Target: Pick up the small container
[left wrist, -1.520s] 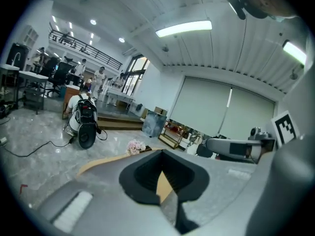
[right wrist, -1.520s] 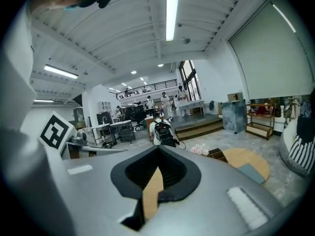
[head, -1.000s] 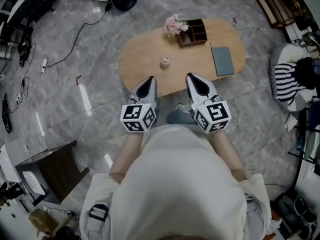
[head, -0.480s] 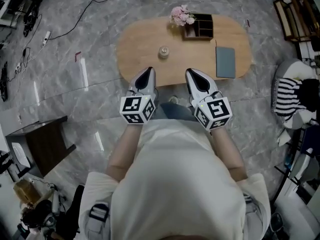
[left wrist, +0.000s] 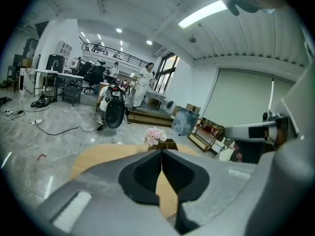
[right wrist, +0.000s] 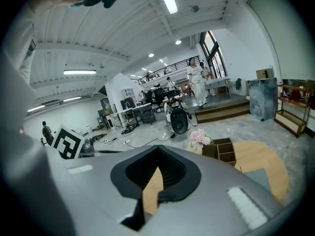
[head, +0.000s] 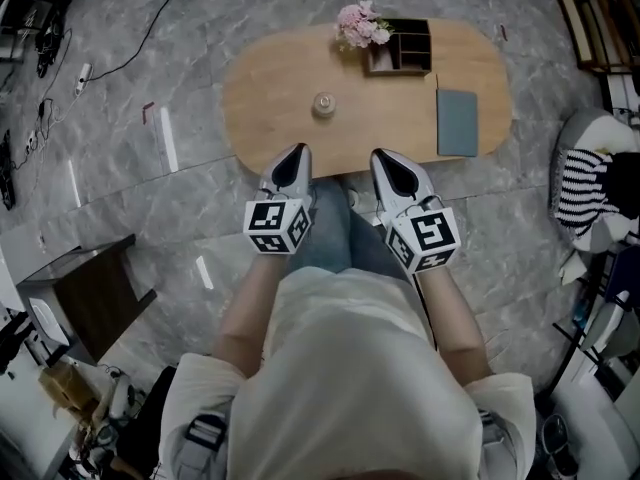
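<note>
The small container (head: 323, 103) is set on the oval wooden surface (head: 270, 118), left of its middle and about midway between its far and near edges, with bare wood all round it. It is touched by neither pair of tongs.

The left tongs (head: 296, 154) and the right tongs (head: 384, 157) are held side by side with their tips over the near edge of the surface, well apart from the container. In the left gripper view the two jaws are seen pressed together at the tip, with only the wood of the surface showing through the gap behind them. In the right gripper view the jaws are likewise seen closed on each other, with nothing clamped.

A bunch of pink flowers (head: 359, 24) is placed at the far edge, just beside a dark wooden organiser (head: 403, 48). A grey notebook (head: 457, 122) is laid flat toward the right end.
</note>
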Action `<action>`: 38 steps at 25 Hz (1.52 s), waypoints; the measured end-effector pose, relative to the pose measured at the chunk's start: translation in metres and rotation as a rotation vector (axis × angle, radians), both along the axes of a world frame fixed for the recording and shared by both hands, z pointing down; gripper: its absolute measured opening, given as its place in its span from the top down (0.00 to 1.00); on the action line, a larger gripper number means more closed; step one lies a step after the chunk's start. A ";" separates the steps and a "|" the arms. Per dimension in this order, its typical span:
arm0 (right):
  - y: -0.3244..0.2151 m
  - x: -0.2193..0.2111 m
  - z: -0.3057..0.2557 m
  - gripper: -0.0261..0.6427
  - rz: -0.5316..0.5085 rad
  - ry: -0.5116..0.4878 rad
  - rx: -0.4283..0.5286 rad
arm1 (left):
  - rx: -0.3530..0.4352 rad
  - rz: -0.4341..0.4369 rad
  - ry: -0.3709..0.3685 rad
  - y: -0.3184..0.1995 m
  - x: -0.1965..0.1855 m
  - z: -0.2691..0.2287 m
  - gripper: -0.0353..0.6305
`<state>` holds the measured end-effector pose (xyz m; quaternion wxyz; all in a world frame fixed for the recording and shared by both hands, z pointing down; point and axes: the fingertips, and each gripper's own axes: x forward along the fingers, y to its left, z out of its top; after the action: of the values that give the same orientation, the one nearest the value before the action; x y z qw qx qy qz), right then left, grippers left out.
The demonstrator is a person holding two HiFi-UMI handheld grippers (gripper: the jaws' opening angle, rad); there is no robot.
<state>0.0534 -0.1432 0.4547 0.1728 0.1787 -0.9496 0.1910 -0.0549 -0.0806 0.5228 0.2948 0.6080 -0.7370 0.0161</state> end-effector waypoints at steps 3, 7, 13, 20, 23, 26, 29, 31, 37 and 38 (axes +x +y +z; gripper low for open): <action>-0.014 0.000 0.026 0.96 0.042 0.034 -0.004 | -0.014 0.023 0.008 -0.012 -0.004 0.029 0.94; -0.031 -0.006 0.060 0.96 0.087 0.064 -0.011 | -0.044 0.033 -0.001 -0.027 -0.012 0.069 0.93; -0.046 -0.019 0.101 0.96 0.114 0.101 -0.010 | -0.115 0.076 -0.009 -0.042 -0.020 0.132 0.79; -0.063 -0.028 0.151 0.96 0.139 0.150 -0.016 | -0.160 0.138 -0.032 -0.069 -0.026 0.204 0.51; -0.068 -0.030 0.169 0.96 0.144 0.160 -0.031 | -0.191 0.173 -0.057 -0.080 -0.028 0.238 0.43; -0.071 -0.030 0.186 0.96 0.150 0.170 -0.052 | -0.211 0.201 -0.101 -0.092 -0.030 0.266 0.39; -0.072 -0.028 0.201 0.96 0.152 0.180 -0.076 | -0.213 0.217 -0.139 -0.105 -0.030 0.285 0.36; -0.072 -0.027 0.211 0.96 0.153 0.185 -0.092 | -0.217 0.227 -0.165 -0.114 -0.030 0.295 0.35; -0.075 -0.022 0.231 0.96 0.167 0.192 -0.135 | -0.229 0.229 -0.215 -0.133 -0.033 0.316 0.35; -0.075 -0.022 0.233 0.96 0.168 0.192 -0.140 | -0.235 0.222 -0.216 -0.133 -0.032 0.321 0.35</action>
<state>0.0314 -0.2182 0.6872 0.2582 0.2622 -0.8948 0.2528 -0.0872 -0.2138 0.8438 0.2796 0.6417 -0.6856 0.1997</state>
